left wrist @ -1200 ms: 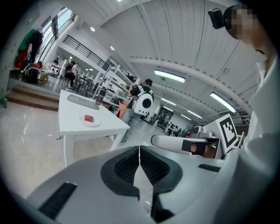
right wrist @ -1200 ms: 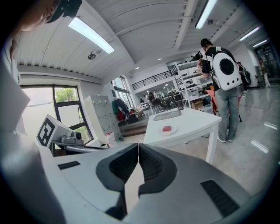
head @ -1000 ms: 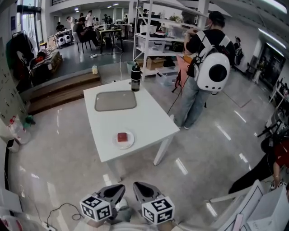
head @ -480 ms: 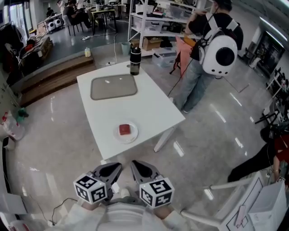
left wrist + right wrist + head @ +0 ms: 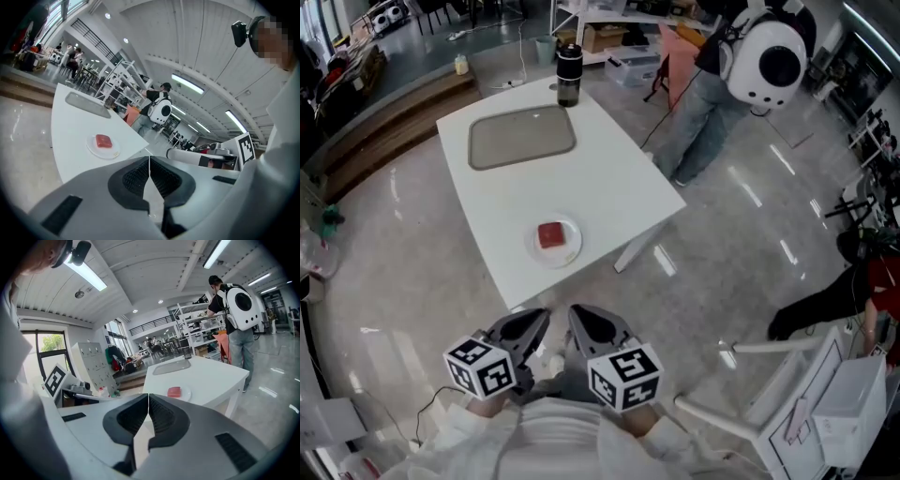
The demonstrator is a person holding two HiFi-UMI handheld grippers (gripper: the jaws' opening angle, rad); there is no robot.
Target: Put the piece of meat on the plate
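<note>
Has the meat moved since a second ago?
No. The meat still lies in the middle of the plate, at the same spot on the table relative to the tray. Only the camera shifted.

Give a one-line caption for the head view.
Meat on the plate; left gripper and right gripper, both shut, short of the table.

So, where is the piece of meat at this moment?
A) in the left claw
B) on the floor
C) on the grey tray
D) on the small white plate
D: the red piece of meat lies on the white plate, on the near part of the table, apart from the tray.
</note>
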